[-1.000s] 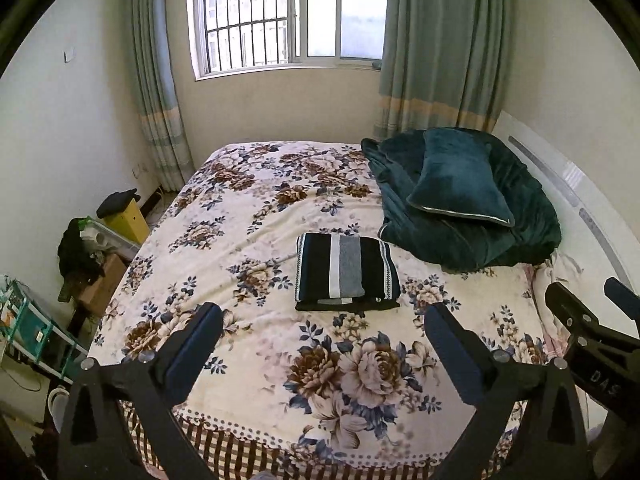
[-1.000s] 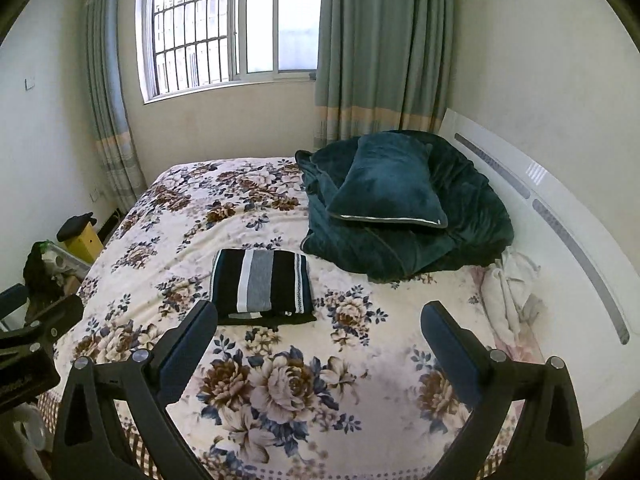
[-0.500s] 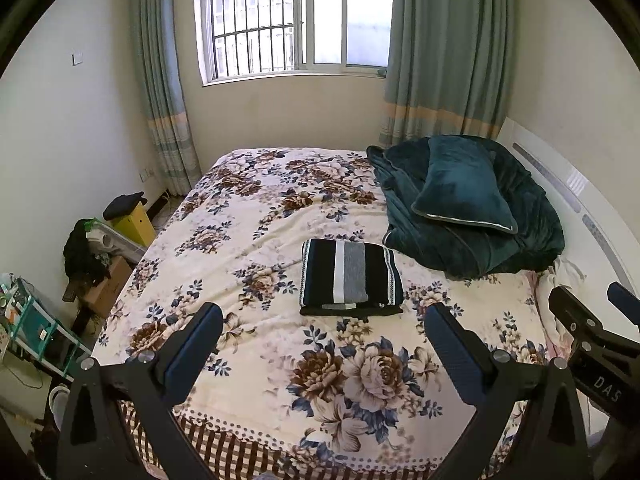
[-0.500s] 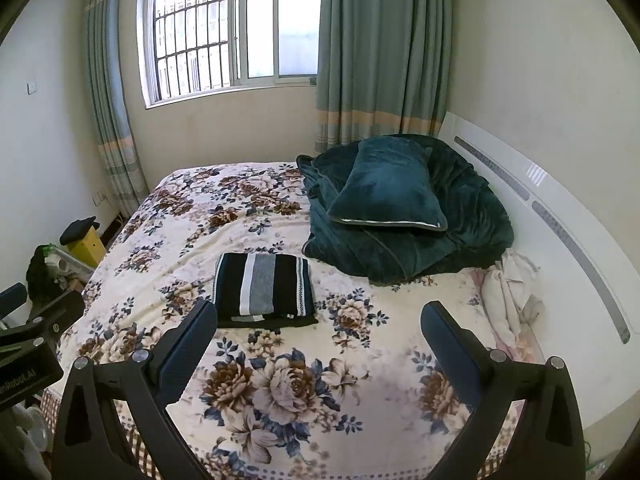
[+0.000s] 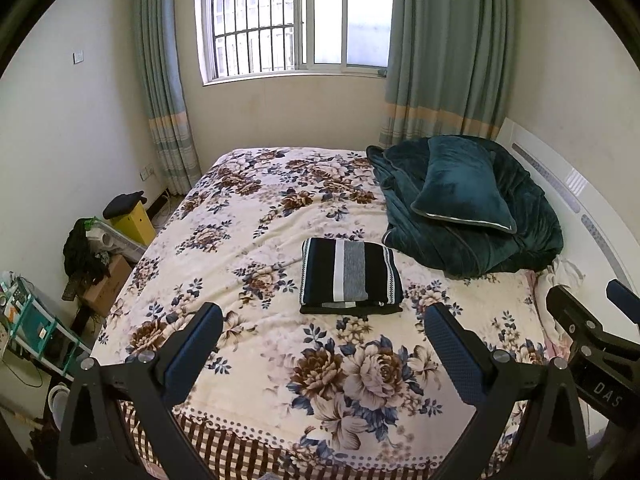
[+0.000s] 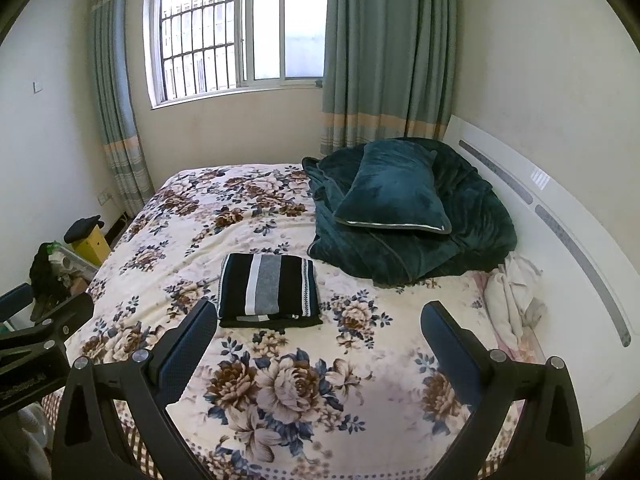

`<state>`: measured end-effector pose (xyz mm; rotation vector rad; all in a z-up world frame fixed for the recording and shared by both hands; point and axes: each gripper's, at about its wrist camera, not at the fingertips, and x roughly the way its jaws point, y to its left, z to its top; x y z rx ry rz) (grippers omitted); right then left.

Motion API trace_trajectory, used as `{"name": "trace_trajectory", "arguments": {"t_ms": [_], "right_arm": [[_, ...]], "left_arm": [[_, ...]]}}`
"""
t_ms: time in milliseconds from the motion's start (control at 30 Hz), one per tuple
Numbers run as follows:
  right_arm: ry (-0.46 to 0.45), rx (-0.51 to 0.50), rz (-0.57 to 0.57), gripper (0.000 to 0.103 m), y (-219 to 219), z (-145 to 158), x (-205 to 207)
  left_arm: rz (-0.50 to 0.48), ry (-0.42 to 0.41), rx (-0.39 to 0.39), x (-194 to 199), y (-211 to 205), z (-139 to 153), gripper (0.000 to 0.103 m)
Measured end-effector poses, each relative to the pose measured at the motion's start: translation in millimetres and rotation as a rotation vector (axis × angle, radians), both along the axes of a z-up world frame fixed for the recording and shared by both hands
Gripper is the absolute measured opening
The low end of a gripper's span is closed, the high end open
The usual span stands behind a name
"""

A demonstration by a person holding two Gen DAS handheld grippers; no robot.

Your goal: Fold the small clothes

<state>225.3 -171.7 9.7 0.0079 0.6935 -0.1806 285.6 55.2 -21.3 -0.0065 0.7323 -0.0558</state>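
A bed (image 5: 256, 364) under a floral spread fills the small room below a barred window (image 5: 296, 20). Both the left gripper (image 5: 322, 336) and the right gripper (image 6: 318, 332) hang above its near edge, jaws wide and empty. The folded striped garment (image 5: 350, 276) lies mid-bed, just beside a heaped teal blanket (image 5: 472, 236) with its pillow (image 5: 460, 188).

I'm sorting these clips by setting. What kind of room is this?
Almost certainly a home bedroom: a bed with a floral cover, a teal pillow on a heaped blanket, and a curtained window. A folded striped garment lies on the bed.
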Motion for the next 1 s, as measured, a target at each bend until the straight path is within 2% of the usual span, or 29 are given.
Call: {"name": "trace_trajectory", "arguments": {"t_ms": [1000], "right_arm": [[-0.001, -0.001, 0.004, 0.103, 3.8, -1.2, -3.1]], "left_arm": [[-0.002, -0.012, 0.003, -5.9, 0.3, 6.1, 0.103]]}}
